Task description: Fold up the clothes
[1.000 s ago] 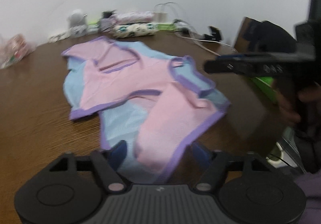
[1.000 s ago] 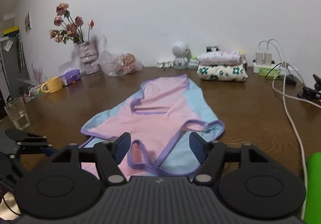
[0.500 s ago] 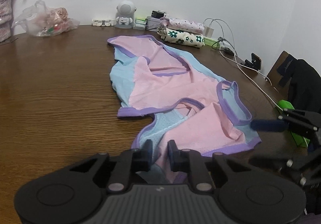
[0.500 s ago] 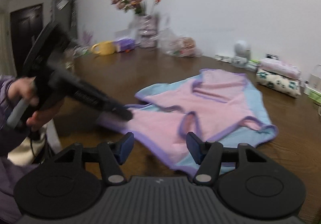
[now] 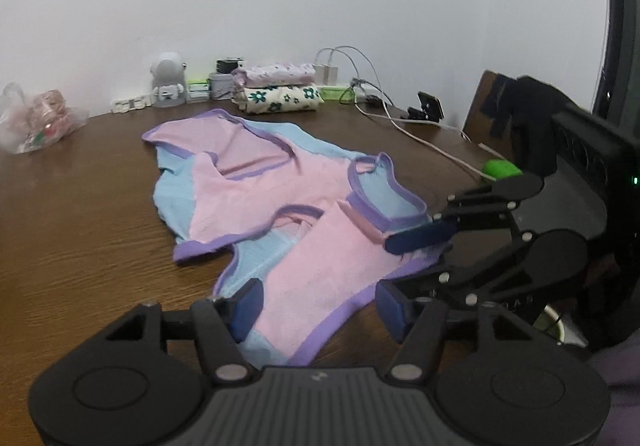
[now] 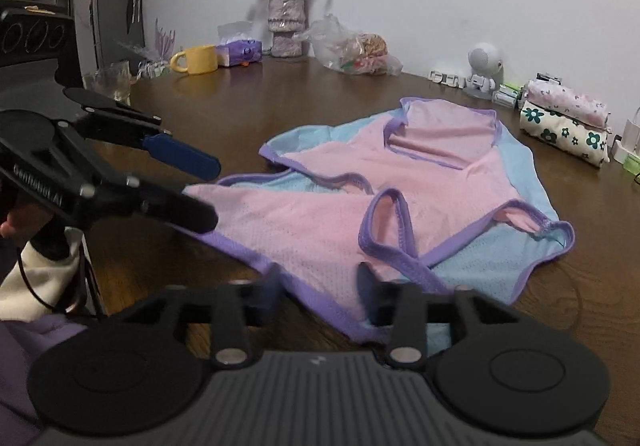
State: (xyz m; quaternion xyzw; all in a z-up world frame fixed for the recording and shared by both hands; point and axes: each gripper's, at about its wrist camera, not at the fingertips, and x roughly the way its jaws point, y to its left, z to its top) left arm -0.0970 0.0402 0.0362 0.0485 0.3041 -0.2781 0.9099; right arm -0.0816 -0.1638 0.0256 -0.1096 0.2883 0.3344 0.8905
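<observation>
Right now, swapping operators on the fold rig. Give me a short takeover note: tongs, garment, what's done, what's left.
Left tongs: open, holding nothing, low over the near hem of the pink, blue and purple-trimmed mesh garment.
Right tongs: open, holding nothing, straddling the near purple edge.
Garment: lying on the brown wooden table, spread but rumpled, one pink panel lying loosely over the near part, strap loops showing.
Done: two folded cloth bundles are stacked by the back wall.
Left: grip the near edge with both tongs, then fold this garment; no neat fold is in yet.
</observation>
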